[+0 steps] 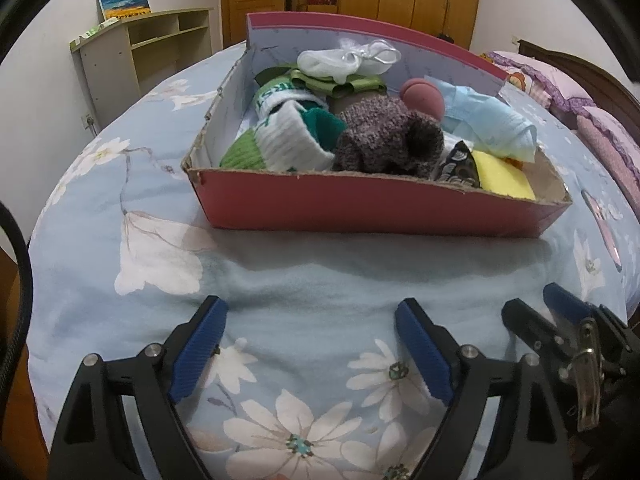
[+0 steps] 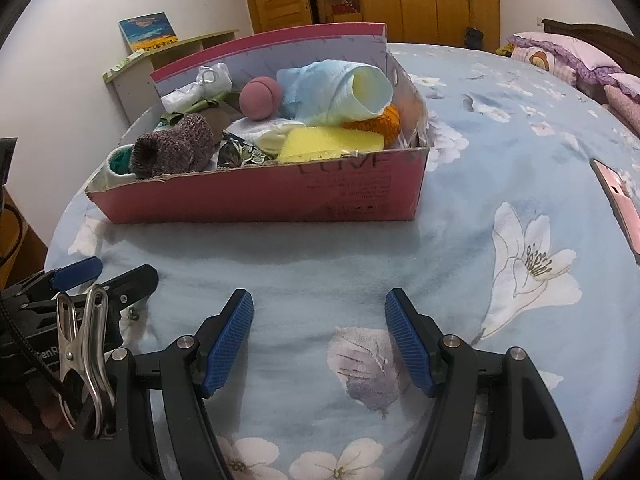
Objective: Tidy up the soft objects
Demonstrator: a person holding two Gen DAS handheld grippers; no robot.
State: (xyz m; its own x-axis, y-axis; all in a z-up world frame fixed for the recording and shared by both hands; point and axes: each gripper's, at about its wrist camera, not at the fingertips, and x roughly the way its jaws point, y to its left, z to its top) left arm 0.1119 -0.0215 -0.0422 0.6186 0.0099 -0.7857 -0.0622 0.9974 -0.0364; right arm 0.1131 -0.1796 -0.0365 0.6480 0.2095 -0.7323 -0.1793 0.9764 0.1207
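A red cardboard box (image 1: pixel 360 204) (image 2: pixel 260 196) stands on the bed and holds several soft things. A brown knitted sock (image 1: pixel 388 140) (image 2: pixel 176 148) lies in the middle. Beside it are a pink ball (image 1: pixel 424 98) (image 2: pixel 260 98), a light blue cloth (image 1: pixel 488 124) (image 2: pixel 340 88), a yellow sponge (image 1: pixel 506 178) (image 2: pixel 328 144) and green-and-white socks (image 1: pixel 288 136). My left gripper (image 1: pixel 310 312) (image 2: pixel 108 272) hovers open over the quilt in front of the box, nothing between its fingers. My right gripper (image 2: pixel 319 300) (image 1: pixel 540 304) is open beside it, also empty.
The flowered blue quilt (image 2: pixel 480 160) covers the bed. Pink pillows (image 2: pixel 560 56) lie at the far right and a pink flat object (image 2: pixel 620 208) rests on the quilt at right. A low shelf (image 1: pixel 152 48) with a picture book stands at the wall behind.
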